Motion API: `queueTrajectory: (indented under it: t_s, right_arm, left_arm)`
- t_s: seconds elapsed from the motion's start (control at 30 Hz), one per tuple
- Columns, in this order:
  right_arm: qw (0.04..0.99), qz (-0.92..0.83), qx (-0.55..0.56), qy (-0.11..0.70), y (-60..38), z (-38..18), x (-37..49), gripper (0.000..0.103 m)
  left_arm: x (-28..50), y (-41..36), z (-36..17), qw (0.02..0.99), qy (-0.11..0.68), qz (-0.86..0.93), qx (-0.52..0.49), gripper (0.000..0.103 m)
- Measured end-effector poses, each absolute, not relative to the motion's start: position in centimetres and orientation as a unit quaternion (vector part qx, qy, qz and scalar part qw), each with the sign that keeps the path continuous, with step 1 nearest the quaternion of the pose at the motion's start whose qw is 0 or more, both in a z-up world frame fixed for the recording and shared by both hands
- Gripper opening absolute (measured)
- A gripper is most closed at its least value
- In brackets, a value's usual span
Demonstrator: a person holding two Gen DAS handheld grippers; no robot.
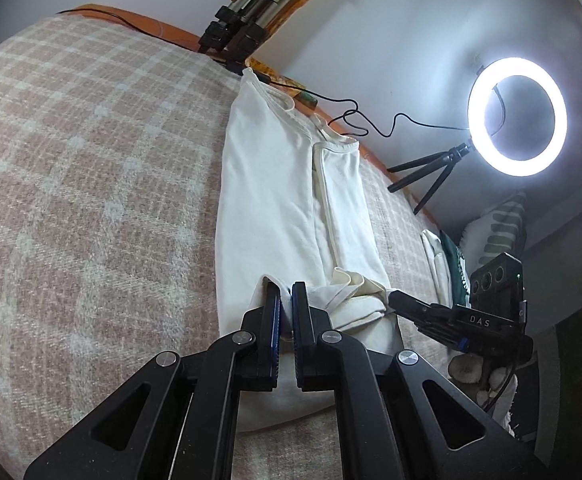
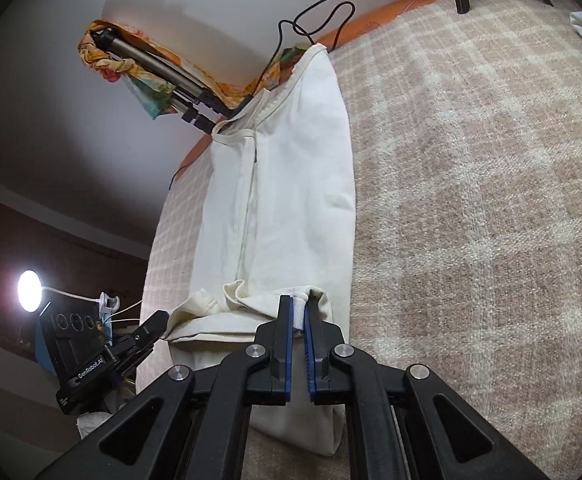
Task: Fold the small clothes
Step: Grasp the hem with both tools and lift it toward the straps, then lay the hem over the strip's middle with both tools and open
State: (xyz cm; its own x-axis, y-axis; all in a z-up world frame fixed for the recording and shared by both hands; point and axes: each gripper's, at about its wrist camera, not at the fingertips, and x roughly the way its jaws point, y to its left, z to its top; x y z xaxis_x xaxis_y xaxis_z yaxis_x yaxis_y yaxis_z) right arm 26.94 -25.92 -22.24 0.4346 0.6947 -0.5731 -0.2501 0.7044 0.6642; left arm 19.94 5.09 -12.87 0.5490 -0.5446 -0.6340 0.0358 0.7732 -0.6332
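Covering nearly everything underfoot is a checked blanket (image 1: 83, 184) in dusty pink and cream, spread over a bed whose orange edge shows along the white wall. On it lies the task's garment — a cream sleeveless top (image 1: 283, 200), folded lengthwise into a long narrow strip, its neckline and straps at the far end by the wall and its hem nearest the cameras. A lit ring light (image 1: 517, 114) on a small black tripod stands at the bed's far edge, its cable looping along the wall, and a larger tripod (image 1: 243, 12) wrapped in patterned cloth leans close to the garment's straps. The 2 grippers work the near hem side by side: the left gripper (image 1: 285, 292) has its blue pads pinched tight on one lifted corner of the hem, and the right gripper (image 2: 299, 306) is clamped on the other corner, a ribbed edge of fabric showing between its pads.
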Motion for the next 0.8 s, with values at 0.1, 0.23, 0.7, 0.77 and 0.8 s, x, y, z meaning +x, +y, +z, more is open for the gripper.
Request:
queueTrajectory:
  t_s: [0.1, 0.23, 0.7, 0.77, 0.8]
  right_arm:
    - [0.811, 0.288, 0.245, 0.446, -25.7, -22.3, 26.9, 0.005]
    - [0.817, 0.295, 0.239, 0.435, -25.6, -21.7, 26.4, 0.018]
    - [0.855, 0.353, 0.058, 0.375, -20.1, -19.2, 21.8, 0.026]
    - [0.85, 0.356, 0.048, 0.386, -19.5, -19.9, 22.3, 0.025]
    - [0.854, 0.345, 0.038, 0.387, -19.1, -20.1, 22.7, 0.026]
  left_arm:
    - [20.0, 4.8, -12.6, 0.835, 0.441, -0.177, -0.278, 0.008]
    - [19.9, 4.9, -11.5, 0.846, 0.432, -0.17, -0.261, 0.027]
    - [18.1, 0.7, -11.3, 0.859, 0.428, -0.232, -0.159, 0.03]
    - [18.9, 0.1, -12.2, 0.856, 0.44, -0.226, -0.152, 0.03]
    - [19.3, 0.0, -12.6, 0.856, 0.443, -0.222, -0.149, 0.03]
